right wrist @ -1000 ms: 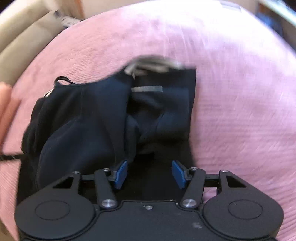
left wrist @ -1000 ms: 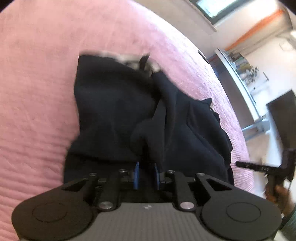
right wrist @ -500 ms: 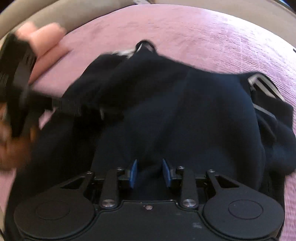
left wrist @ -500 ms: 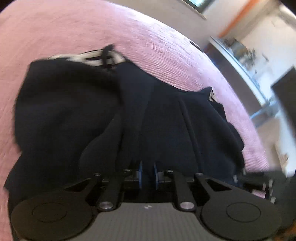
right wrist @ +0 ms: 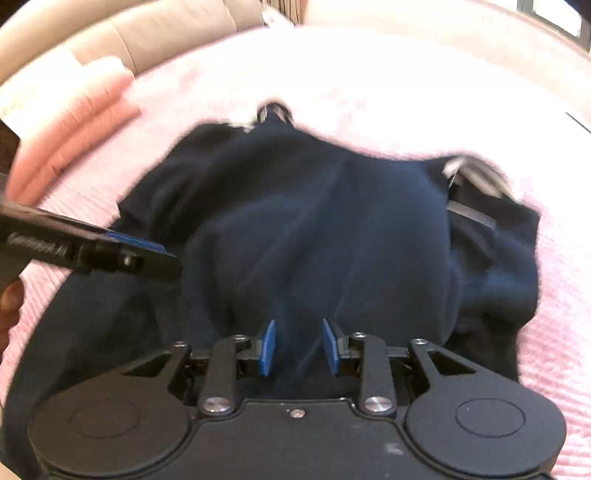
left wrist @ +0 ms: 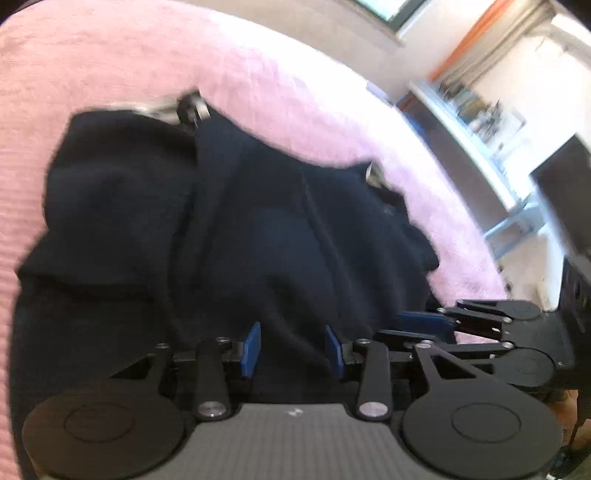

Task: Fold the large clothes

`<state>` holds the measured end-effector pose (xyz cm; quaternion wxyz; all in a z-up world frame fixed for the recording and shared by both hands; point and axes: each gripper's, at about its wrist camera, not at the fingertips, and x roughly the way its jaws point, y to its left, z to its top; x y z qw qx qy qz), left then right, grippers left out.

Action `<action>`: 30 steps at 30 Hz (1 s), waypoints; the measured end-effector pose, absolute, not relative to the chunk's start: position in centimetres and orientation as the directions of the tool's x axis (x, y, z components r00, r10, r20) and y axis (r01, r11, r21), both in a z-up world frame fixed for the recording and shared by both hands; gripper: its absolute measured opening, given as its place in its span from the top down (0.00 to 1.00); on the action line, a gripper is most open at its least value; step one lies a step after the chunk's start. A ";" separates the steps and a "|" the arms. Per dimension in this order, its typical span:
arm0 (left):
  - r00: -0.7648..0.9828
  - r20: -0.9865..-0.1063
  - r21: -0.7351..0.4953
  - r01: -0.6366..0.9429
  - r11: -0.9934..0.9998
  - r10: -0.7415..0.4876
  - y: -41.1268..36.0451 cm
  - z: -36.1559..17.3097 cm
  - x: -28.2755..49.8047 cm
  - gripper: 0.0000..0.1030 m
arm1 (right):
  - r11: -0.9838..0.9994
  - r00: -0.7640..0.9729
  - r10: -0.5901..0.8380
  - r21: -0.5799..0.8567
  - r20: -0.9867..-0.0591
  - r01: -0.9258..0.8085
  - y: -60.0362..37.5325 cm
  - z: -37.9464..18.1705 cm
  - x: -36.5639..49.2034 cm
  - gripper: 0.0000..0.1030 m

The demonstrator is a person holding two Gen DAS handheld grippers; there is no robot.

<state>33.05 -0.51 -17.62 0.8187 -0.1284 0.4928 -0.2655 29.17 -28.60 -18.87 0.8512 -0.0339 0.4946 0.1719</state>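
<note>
A large dark navy garment (left wrist: 229, 229) lies bunched on a pink bedspread (left wrist: 110, 55); it also fills the right wrist view (right wrist: 314, 229). My left gripper (left wrist: 291, 349) is open, blue pads apart, right over the near fabric. My right gripper (right wrist: 299, 347) is partly open, with navy fabric lying between its pads. The right gripper shows at the lower right of the left wrist view (left wrist: 476, 325). The left gripper shows at the left of the right wrist view (right wrist: 110, 251). A light waistband or collar edge (right wrist: 472, 177) shows at the garment's far side.
Pink bedspread (right wrist: 369, 81) surrounds the garment. A folded pink cloth or pillow (right wrist: 66, 122) and a beige headboard (right wrist: 147, 33) lie at the far left. A white shelf with items (left wrist: 476, 114) and a dark screen (left wrist: 561, 192) stand beyond the bed.
My left gripper has opened and let go of the fabric. My right gripper closed in from wide open, then widened slightly. The garment is drawn together and the two grippers are close.
</note>
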 end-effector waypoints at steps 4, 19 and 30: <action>0.331 -0.795 -0.429 0.285 0.857 -0.508 -1.9 -20.3 31.5 0.71 | 0.929 0.407 0.280 0.139 -0.869 -0.343 -29.7 -20.0 26.7 0.68; 0.436 -0.722 -0.440 0.310 0.843 -0.537 2.8 -18.9 24.3 0.69 | 0.983 0.630 0.170 0.081 -0.758 -0.167 -30.9 -18.7 19.8 0.34; 0.639 -0.687 -0.203 0.290 0.935 -0.347 6.8 -15.0 13.3 0.68 | 0.992 0.732 -0.085 -0.124 -0.676 0.001 -32.9 -15.1 9.7 0.30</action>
